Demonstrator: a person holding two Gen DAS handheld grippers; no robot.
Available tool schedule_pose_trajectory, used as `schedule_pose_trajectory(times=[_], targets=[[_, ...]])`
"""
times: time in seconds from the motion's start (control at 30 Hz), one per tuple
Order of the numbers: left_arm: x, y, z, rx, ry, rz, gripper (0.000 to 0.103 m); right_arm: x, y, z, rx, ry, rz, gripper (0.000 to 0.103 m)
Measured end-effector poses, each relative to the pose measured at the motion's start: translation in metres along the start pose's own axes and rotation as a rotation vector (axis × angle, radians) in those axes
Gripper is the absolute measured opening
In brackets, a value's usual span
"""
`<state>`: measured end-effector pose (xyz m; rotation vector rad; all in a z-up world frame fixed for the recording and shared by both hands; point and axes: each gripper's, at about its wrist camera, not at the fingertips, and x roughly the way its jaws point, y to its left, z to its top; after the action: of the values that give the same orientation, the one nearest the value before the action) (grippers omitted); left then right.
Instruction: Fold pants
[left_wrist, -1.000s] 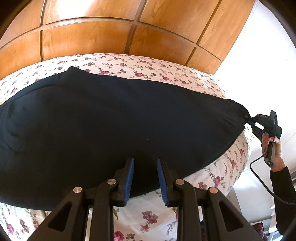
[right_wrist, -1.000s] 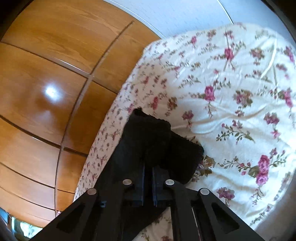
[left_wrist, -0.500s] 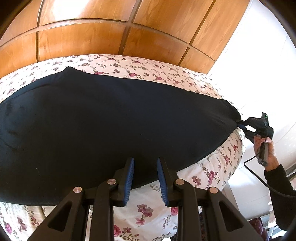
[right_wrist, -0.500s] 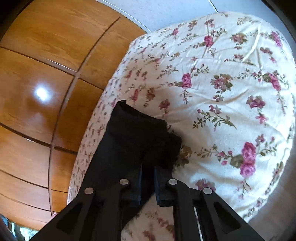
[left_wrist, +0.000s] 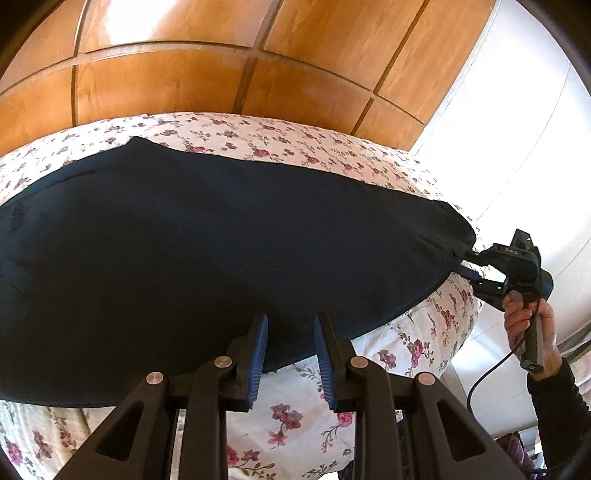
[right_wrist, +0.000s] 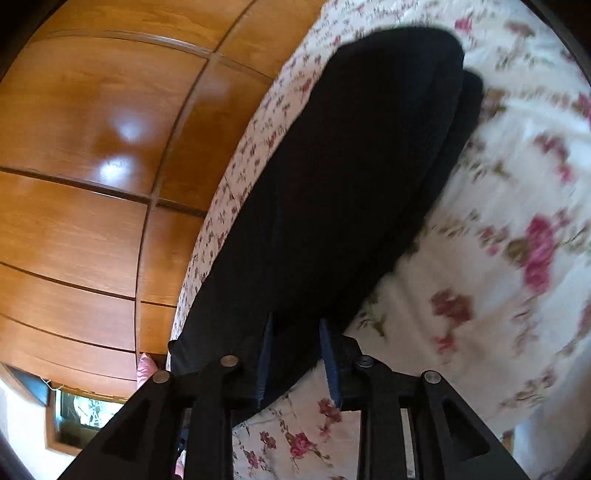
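Pants (left_wrist: 221, 258): we see them laid flat lengthwise on the bed (left_wrist: 295, 140); crosswise folds remain.
Left gripper (left_wrist: 290, 350): parted, empty.
Right gripper (right_wrist: 295, 363): opening, apparently releasing the hem.

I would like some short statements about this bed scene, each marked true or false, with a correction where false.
1. The pants are black. True.
2. The pants lie on a plain white sheet. False: the bedspread has a flower print.
3. The wall behind the bed is of wood panels. True.
4. The left gripper grips the pants. False: its fingers stand apart at the near edge and pinch nothing.
5. The right gripper is at the narrow end of the pants. True; its fingers are opening.
6. The hand on the right gripper's handle wears a glove. False: it is bare, with a dark sleeve.
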<state>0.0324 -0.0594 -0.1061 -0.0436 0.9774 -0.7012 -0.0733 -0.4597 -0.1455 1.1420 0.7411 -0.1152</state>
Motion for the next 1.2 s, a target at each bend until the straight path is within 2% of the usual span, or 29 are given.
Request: schedule_pose_trajectory(times=[0.13,0.2,0.27,0.37,0.47,0.6,0.7,0.73,0.77,0.8,0.9,0.97,1.03,1.1,1.17,1.2], targets=[[-0.004,0.007,-0.001,-0.022,-0.010,0.006,0.026,0.003,0.001,0.003,0.008,-0.003,-0.008,0.025],[-0.006,0.008,-0.002,-0.028,-0.018,0.006,0.026,0.002,0.005,0.002,-0.027,-0.014,-0.030,0.010],[-0.009,0.009,-0.002,-0.032,-0.025,0.007,0.026,-0.003,0.009,0.000,-0.038,-0.028,-0.037,0.007],[-0.011,0.010,-0.001,-0.036,-0.030,0.006,0.026,-0.012,0.019,-0.005,-0.106,-0.057,-0.073,0.007],[-0.008,0.013,-0.005,-0.027,-0.011,0.017,0.026,0.000,0.007,-0.004,-0.096,-0.031,-0.115,0.007],[0.001,0.015,-0.010,-0.023,0.031,0.045,0.026,0.004,-0.008,-0.002,-0.034,-0.032,-0.064,0.007],[0.000,0.014,-0.009,-0.018,0.023,0.047,0.026,-0.003,-0.008,-0.002,-0.041,-0.015,-0.050,0.013],[-0.001,0.015,-0.008,-0.021,0.018,0.050,0.026,-0.007,-0.007,-0.002,-0.049,-0.015,-0.061,0.014],[-0.003,0.015,-0.008,-0.026,0.008,0.055,0.026,-0.014,-0.005,-0.001,-0.064,-0.024,-0.084,0.019],[-0.004,0.017,-0.006,-0.035,-0.003,0.060,0.026,-0.020,-0.001,0.000,-0.083,-0.041,-0.108,0.023],[-0.009,0.026,-0.003,-0.077,-0.029,0.070,0.026,-0.042,0.019,0.007,-0.158,-0.110,-0.161,0.023],[-0.010,0.032,0.001,-0.097,-0.043,0.073,0.026,-0.045,0.034,0.014,-0.203,-0.131,-0.166,0.025],[-0.011,0.039,0.004,-0.103,-0.049,0.088,0.026,-0.036,0.050,0.022,-0.240,-0.133,-0.176,0.033],[-0.010,0.052,0.007,-0.147,-0.049,0.162,0.026,-0.017,0.057,0.031,-0.247,-0.115,-0.251,0.053],[-0.009,0.070,0.007,-0.230,-0.035,0.182,0.026,0.009,0.060,0.039,-0.228,-0.066,-0.375,0.055],[-0.011,0.076,0.008,-0.253,-0.037,0.175,0.026,0.019,0.069,0.040,-0.256,-0.064,-0.362,0.052]])
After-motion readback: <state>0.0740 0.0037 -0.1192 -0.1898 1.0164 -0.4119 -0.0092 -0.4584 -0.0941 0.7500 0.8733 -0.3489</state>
